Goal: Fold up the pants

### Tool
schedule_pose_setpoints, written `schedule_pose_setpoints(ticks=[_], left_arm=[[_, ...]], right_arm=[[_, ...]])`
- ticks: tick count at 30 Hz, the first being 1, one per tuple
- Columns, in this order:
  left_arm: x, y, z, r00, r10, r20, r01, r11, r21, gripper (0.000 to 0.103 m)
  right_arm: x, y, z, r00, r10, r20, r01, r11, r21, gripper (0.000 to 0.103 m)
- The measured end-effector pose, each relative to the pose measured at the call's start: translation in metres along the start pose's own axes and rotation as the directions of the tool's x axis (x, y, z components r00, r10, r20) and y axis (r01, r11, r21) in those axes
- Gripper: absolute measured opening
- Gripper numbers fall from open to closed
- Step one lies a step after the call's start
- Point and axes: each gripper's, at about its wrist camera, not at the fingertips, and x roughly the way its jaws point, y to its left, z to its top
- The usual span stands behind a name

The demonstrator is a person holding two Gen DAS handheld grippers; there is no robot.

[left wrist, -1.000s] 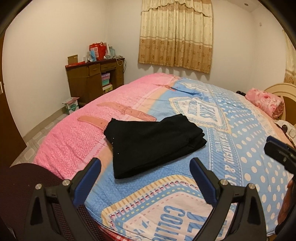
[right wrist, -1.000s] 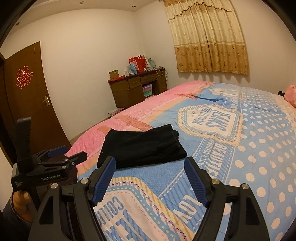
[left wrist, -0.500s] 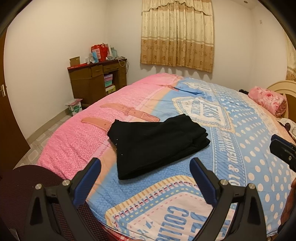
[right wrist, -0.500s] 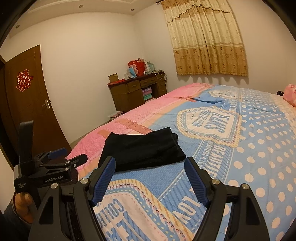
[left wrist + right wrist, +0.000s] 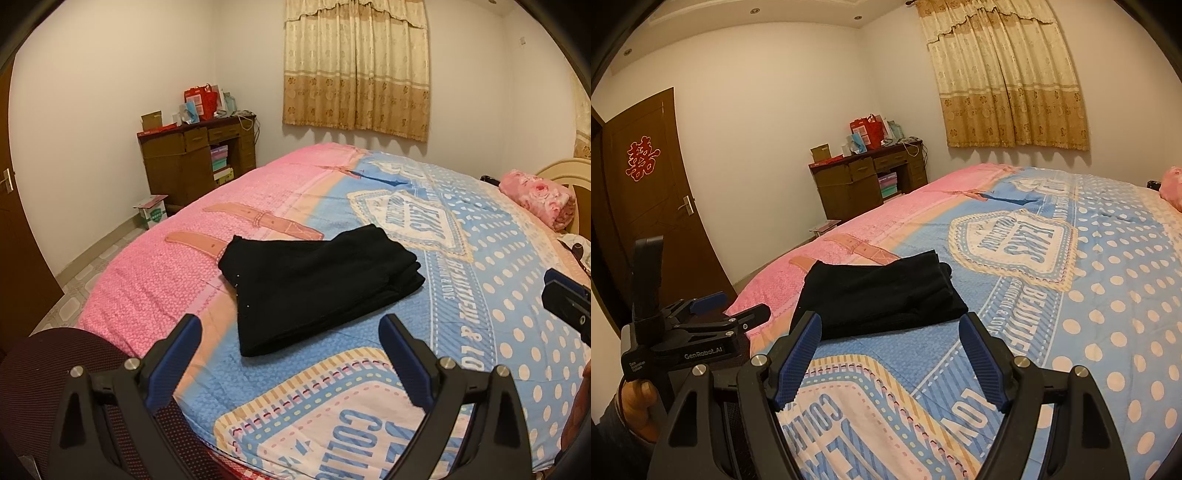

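Black pants [image 5: 317, 284] lie folded in a flat stack near the bed's [image 5: 517, 295] near edge. The left gripper [image 5: 290, 349] and right gripper [image 5: 890, 345] hover short of them, jaws wide, empty. Soft, light cloth; best pinched at a folded edge.

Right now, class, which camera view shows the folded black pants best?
The left wrist view: the black pants lie whole, their stacked layers visible at the right edge. The right wrist view sees them at a flatter angle, the near edge partly behind a tool finger.
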Motion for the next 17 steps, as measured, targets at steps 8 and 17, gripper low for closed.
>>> schedule_pose_setpoints(ticks=[8,17], left_arm=[[0.002,0.002,-0.001,1.000,0.017,0.011,-0.017,1.000,0.004,0.100],[-0.004,-0.010,-0.003,0.999,0.027,0.047,-0.030,0.998,0.055,0.100]], right_arm=[[0.003,0.000,-0.001,1.000,0.003,0.001,-0.003,1.000,-0.006,0.078],[0.001,-0.001,-0.002,1.000,0.004,0.001,-0.004,1.000,-0.006,0.078]])
